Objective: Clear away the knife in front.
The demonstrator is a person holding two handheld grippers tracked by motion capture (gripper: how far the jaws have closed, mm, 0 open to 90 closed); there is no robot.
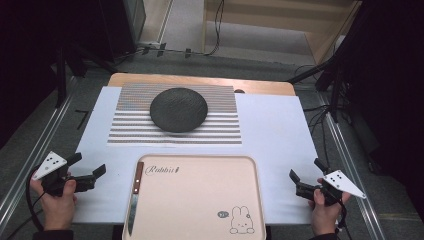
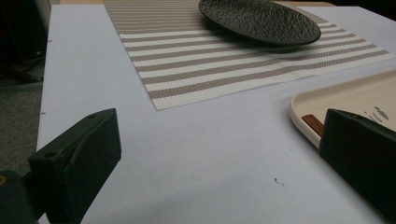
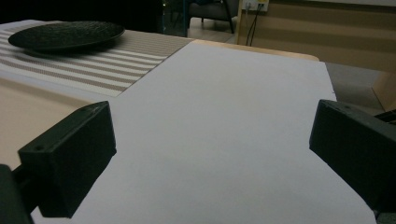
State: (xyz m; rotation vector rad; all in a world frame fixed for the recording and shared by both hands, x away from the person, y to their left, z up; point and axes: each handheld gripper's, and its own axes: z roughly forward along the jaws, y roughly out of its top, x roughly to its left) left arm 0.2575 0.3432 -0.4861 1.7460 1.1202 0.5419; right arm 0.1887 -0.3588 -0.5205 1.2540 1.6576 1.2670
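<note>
Two grippers, left [image 1: 89, 171] and right [image 1: 303, 176], gaped wide and empty; we saw the knife [image 1: 135, 198] lying along the tray's [image 1: 200, 162] left edge, blade toward the near edge.

Illumination is uneven. In the high view the white tabletop [image 1: 280, 130] is evenly and moderately lit from overhead, while the surrounding floor and side areas fall to near black. No glare on the tray [image 1: 200, 200]. The dark plate [image 1: 178, 109] casts only a faint, soft shadow on the striped mat [image 1: 125, 125]. Sharpness is modest throughout, with visible softness and compression.

Both gripper views are dimmer, with a bluish cast on the tabletop. The near fingers [image 2: 79, 163] [image 3: 70, 158] are out of focus. Diffuse shadows lie beneath them. Straight edges bow slightly towards the frame borders.
</note>
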